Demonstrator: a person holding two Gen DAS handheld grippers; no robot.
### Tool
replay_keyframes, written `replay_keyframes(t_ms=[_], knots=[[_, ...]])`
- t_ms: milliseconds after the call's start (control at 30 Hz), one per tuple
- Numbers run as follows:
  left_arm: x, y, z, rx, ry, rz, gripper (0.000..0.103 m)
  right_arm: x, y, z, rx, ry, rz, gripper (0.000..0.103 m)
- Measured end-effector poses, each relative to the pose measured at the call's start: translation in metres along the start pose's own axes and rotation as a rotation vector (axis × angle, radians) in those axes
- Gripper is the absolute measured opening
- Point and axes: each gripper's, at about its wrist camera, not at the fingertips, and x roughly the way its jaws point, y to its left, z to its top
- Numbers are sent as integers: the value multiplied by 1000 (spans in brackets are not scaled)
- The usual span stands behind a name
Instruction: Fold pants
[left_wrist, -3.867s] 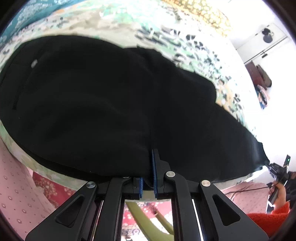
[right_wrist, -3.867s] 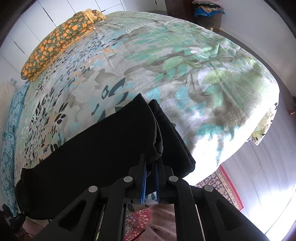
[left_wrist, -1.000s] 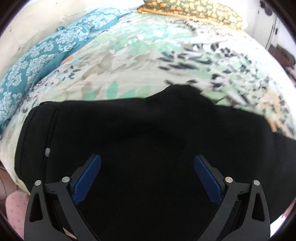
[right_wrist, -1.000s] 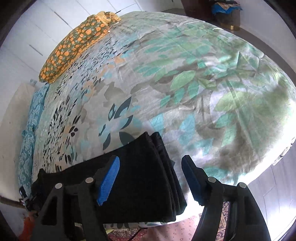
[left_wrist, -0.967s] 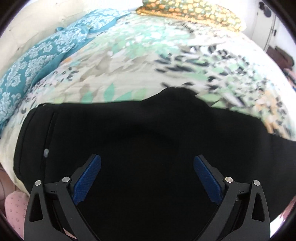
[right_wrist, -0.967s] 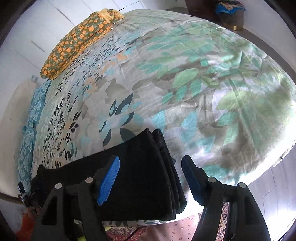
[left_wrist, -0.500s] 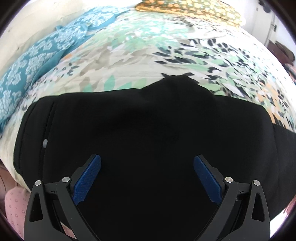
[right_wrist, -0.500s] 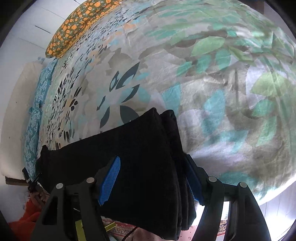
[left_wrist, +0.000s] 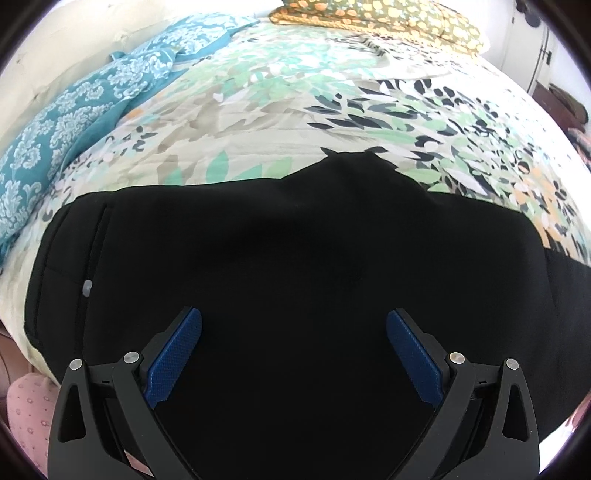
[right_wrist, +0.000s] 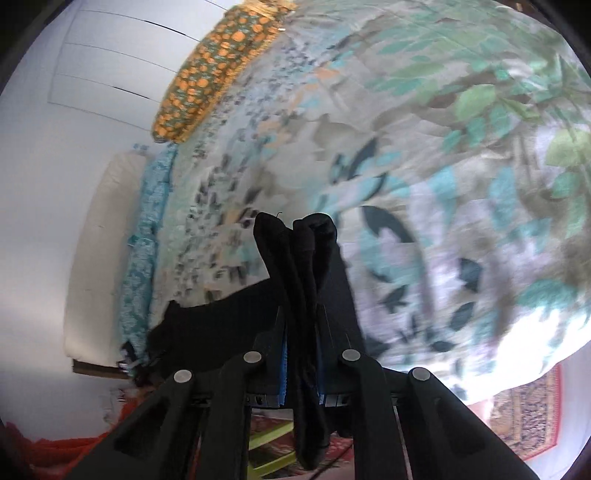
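Note:
Black pants (left_wrist: 295, 258) lie folded lengthwise across the near edge of a floral bedspread (left_wrist: 295, 92). The waist end with a small button (left_wrist: 87, 288) is at the left. My left gripper (left_wrist: 293, 343) is open wide, hovering over the pants' middle, touching nothing I can see. My right gripper (right_wrist: 301, 354) is shut on the bunched leg ends of the pants (right_wrist: 299, 258) and holds them lifted off the bed.
A teal patterned pillow (left_wrist: 74, 110) lies at the left and an orange-spotted pillow (left_wrist: 388, 18) at the bed's far end. The bed edge runs just below the pants. A patterned rug (right_wrist: 517, 417) and a green chair frame (right_wrist: 273, 443) are on the floor.
My right gripper has closed on the leg ends and lifted them, tilting left. My left gripper stays open over the pants with little movement.

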Motion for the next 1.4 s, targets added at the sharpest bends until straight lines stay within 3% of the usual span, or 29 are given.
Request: replay_keyframes(t_ms=[200, 367, 467, 567, 600, 667, 700, 733, 800, 867, 900, 967, 1000, 1033, 1100, 1200, 1300, 1400], knots=[[-3, 7, 1, -32, -11, -38, 101, 75, 104, -32, 7, 28, 304, 12], [-10, 22, -1, -56, -25, -53, 101, 191, 183, -66, -16, 162, 399, 12], [-15, 36, -2, -98, -30, -70, 101, 262, 220, -91, -34, 229, 390, 12], [-21, 47, -1, -138, -39, -94, 101, 319, 256, -121, -132, 258, 300, 12], [-22, 49, -2, -145, -39, -102, 101, 334, 267, -130, -182, 266, 251, 17], [-26, 53, -2, -159, -38, -143, 101, 357, 285, -146, -272, 288, 122, 38], [-29, 55, -3, -168, -44, -183, 101, 357, 289, -150, -295, 282, 109, 47], [-33, 56, -3, -178, -53, -232, 101, 351, 292, -153, -317, 262, 113, 48], [-44, 55, -3, -188, -74, -409, 101, 327, 293, -150, -358, 201, 101, 56], [-57, 41, -2, -134, -92, -572, 101, 293, 281, -139, -391, 125, 65, 68], [-62, 31, -3, -93, -100, -600, 101, 279, 273, -134, -400, 91, 48, 72], [-70, 3, -6, 27, -115, -612, 99, 248, 258, -133, -404, 34, 7, 73], [-71, -10, -7, 79, -116, -599, 94, 234, 248, -135, -399, 14, -10, 74], [-70, -26, -10, 141, -108, -585, 79, 218, 235, -138, -390, -7, -28, 74], [-62, -43, -12, 202, -69, -575, 66, 198, 219, -150, -370, -40, -59, 74], [-49, -57, -15, 229, -28, -550, 64, 175, 196, -161, -324, -63, -72, 74], [-45, -60, -17, 231, -11, -553, 54, 168, 181, -159, -269, -67, -44, 74], [-40, -66, -19, 245, 20, -551, 45, 161, 178, -153, -291, -87, -37, 74]])
